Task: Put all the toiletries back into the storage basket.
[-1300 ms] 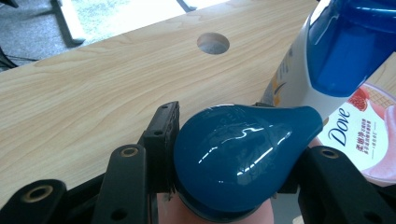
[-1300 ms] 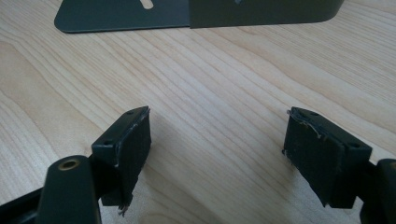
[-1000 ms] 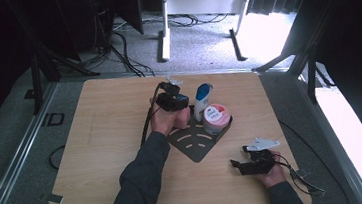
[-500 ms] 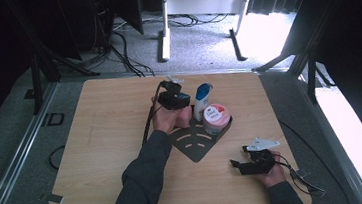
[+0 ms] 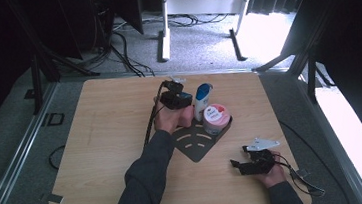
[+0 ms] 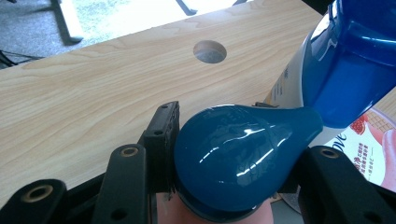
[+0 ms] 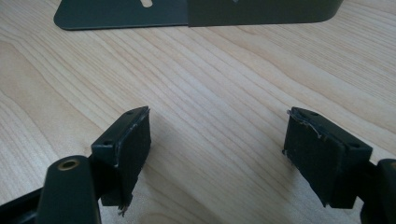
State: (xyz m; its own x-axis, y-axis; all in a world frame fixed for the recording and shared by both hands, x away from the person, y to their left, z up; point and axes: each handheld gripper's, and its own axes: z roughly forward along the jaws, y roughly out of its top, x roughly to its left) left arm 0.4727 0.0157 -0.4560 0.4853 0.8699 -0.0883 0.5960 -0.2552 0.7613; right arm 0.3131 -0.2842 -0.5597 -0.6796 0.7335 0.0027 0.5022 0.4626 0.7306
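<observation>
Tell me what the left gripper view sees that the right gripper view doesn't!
Left gripper view: the left tool shut on a shiny blue cap, a white bottle with a blue top close behind it, and a round hole in the table. Right gripper view: the right tool open with nothing between its pads, and a dark metal stand ahead. Both: the wooden table.

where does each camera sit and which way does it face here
High view: above the person's side, looking forward and down on the wooden table; both forearms and claws show.
Left gripper view: on the left claw, facing its jaws, closed on a blue cap.
Right gripper view: on the right claw, low over the table; jaws open.
Shared: the black plate.
</observation>
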